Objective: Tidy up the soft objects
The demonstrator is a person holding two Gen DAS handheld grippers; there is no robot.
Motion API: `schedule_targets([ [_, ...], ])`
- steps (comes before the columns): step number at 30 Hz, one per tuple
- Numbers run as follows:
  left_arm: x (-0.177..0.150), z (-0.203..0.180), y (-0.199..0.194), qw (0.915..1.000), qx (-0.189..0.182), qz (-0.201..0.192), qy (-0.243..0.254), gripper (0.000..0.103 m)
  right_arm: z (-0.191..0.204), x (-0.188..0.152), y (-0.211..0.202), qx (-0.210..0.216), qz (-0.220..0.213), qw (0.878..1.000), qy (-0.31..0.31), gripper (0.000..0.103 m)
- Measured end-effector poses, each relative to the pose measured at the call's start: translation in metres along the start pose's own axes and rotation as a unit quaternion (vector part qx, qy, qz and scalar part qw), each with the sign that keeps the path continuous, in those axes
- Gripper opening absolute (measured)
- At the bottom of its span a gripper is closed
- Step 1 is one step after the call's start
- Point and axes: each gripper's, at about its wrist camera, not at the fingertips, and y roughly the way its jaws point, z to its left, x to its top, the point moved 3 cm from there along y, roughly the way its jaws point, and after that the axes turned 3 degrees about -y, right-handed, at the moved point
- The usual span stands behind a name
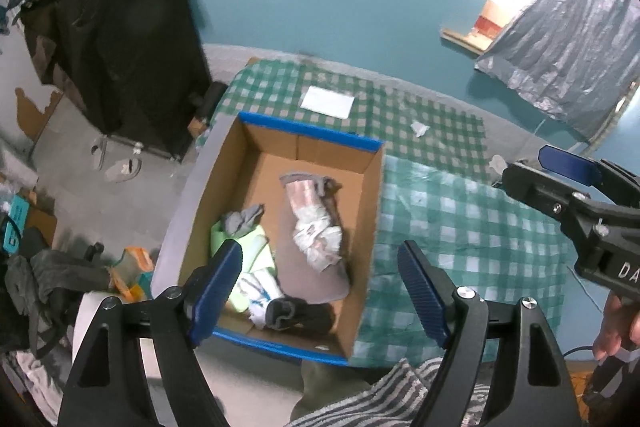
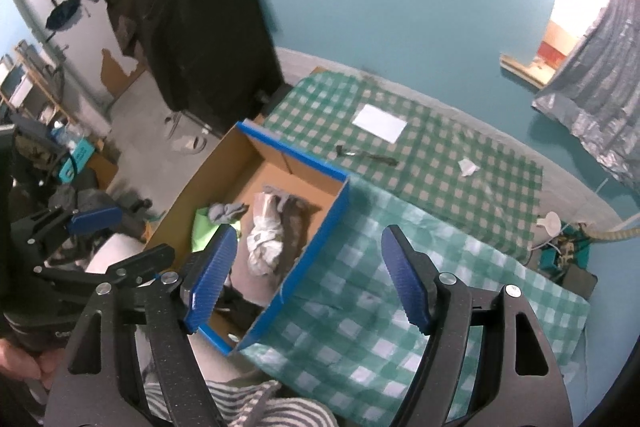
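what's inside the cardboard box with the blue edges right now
Inside the cardboard box: a rolled pink-white cloth on a grey cloth, a green garment, dark socks. Anything beneath is hidden.

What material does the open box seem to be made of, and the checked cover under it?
The box looks like corrugated cardboard: matt brown inner walls, blue outside and rim, folded flaps visible. The checked cover appears to be thin woven cloth, or possibly plastic sheet: it lies creased and wrinkled, with a dull green-and-white print.
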Motion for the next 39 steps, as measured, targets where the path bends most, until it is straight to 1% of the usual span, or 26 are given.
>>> schedule_targets([
  [6,-0.005,-0.019,-0.017,0.9986,0.012,-0.032,0.039,0.082,-0.012,-0.007,-0.024,-0.019,-0.028,0.999,0.019,0.074],
  [7,-0.005,-0.022,-0.021,0.9982,0.014,-0.037,0.044,0.087,-0.014,-0.009,-0.027,-0.021,-0.030,0.999,0.020,0.074],
  [8,-0.006,-0.025,-0.026,0.9979,0.016,-0.042,0.048,0.089,-0.016,-0.010,-0.029,-0.023,-0.031,0.999,0.021,0.074],
  [10,-0.007,-0.030,-0.036,0.9970,0.013,-0.059,0.048,0.089,-0.019,-0.014,-0.032,-0.027,-0.034,0.999,0.026,0.074],
  [12,-0.007,-0.033,-0.042,0.9967,0.010,-0.065,0.047,0.089,-0.024,-0.018,-0.037,-0.030,-0.036,0.998,0.032,0.074],
  [16,-0.008,-0.038,-0.047,0.9972,0.014,-0.059,0.043,0.089,-0.030,-0.027,-0.046,-0.037,-0.040,0.998,0.043,0.074],
  [23,-0.016,-0.044,-0.044,0.9980,0.006,-0.048,0.040,0.089,-0.035,-0.037,-0.064,-0.048,-0.051,0.996,0.055,0.075],
  [30,-0.017,-0.046,-0.042,0.9982,0.003,-0.044,0.041,0.089,-0.039,-0.042,-0.063,-0.049,-0.048,0.995,0.066,0.075],
  [39,-0.020,-0.044,-0.038,0.9983,0.007,-0.041,0.040,0.089,-0.038,-0.044,-0.064,-0.046,-0.045,0.996,0.064,0.075],
])
